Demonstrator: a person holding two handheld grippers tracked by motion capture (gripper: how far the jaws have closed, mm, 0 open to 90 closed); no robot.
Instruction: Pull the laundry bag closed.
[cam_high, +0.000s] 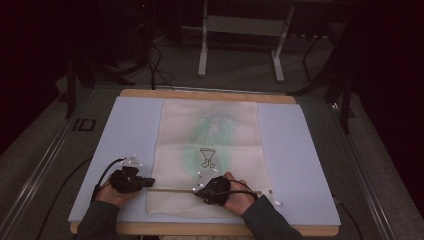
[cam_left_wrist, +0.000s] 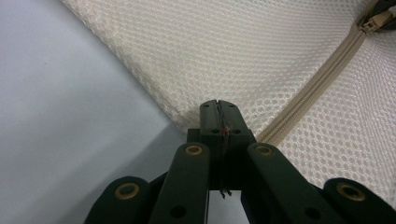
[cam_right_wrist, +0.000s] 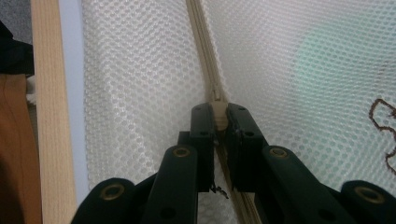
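Left gripper (cam_left_wrist: 218, 108): jaws closed together on the edge of the mesh laundry bag (cam_left_wrist: 261, 56), pinching the fabric just beside the end of the zipper.
Right gripper (cam_right_wrist: 219, 114): jaws closed on the cream zipper pull (cam_right_wrist: 219, 116), which sits on the zipper line of the bag.
Zipper (cam_high: 172, 190): runs straight across the bag near its front edge, from the left gripper (cam_high: 146, 182) toward the right gripper (cam_high: 199, 190); seen in the left gripper view as a closed cream band (cam_left_wrist: 308, 95) leading up to the slider.
Mesh laundry bag (cam_high: 210, 155): cream honeycomb netting, lying flat; a garment with a green patch and a small brown motif shows through the mesh behind the zipper.
Foam mat (cam_high: 295, 150): pale blue, lies under the bag and extends past it on both sides.
Table (cam_high: 207, 93): wooden edge visible behind and in front of the mat under the bag.
Hands: the left hand (cam_high: 112, 192) rests beside the bag's front left corner, the right hand (cam_high: 235, 195) on the bag's front strip.
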